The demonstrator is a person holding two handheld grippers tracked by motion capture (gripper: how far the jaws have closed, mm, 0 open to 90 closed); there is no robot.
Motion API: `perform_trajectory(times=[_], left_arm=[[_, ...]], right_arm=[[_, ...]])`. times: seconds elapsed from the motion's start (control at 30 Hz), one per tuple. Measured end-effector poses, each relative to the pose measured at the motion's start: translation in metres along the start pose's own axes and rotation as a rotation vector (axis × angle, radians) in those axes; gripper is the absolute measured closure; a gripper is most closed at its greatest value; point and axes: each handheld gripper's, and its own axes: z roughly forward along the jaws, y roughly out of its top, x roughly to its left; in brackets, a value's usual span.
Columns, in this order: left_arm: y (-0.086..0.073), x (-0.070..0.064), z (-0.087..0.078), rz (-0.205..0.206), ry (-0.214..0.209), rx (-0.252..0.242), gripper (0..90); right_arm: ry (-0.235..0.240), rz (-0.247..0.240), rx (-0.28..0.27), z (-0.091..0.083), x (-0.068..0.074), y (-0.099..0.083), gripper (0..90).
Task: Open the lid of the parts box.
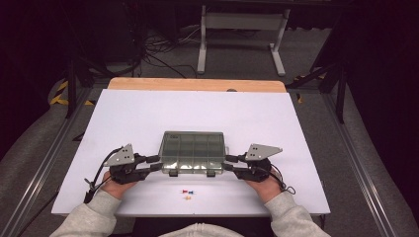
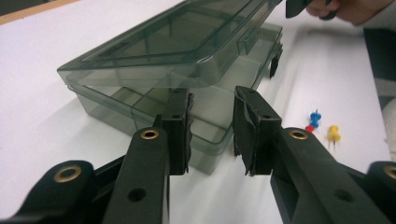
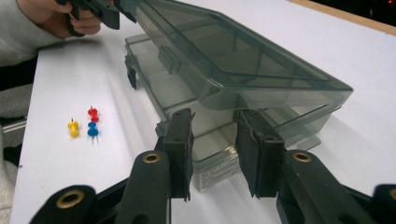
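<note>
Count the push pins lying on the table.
3, all loose in a small cluster on the white table in front of the plastic box: a red pin, a blue pin next to it, and a yellow pin alongside.

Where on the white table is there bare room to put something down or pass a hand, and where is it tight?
Free: the wide white strip between the compartment box and the table's wooden far edge, plus both side margins beyond the left tongs and right tongs. Crowded: the near strip, where the pushpins lie between the person's hands, close to the box front.
</note>
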Motion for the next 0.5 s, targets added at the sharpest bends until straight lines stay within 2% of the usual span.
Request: perform_trajectory(times=[0.13,0.3,0.5], left_arm=[[0.0007,0.0001,0.0007,-0.012,0.005,-0.022,66.7],[0.0012,-0.0017,0.0017,-0.010,0.011,-0.018,66.7],[0.0010,-0.0010,0.0025,-0.014,0.013,-0.017,66.8]], right_arm=[[-0.010,0.012,-0.019,-0.0018,-0.0017,0.0002,65.6],[-0.016,0.004,-0.008,-0.0011,-0.0006,0.0005,62.6],[-0.091,-0.030,0.017,0.0032,-0.0005,0.0019,48.6]])
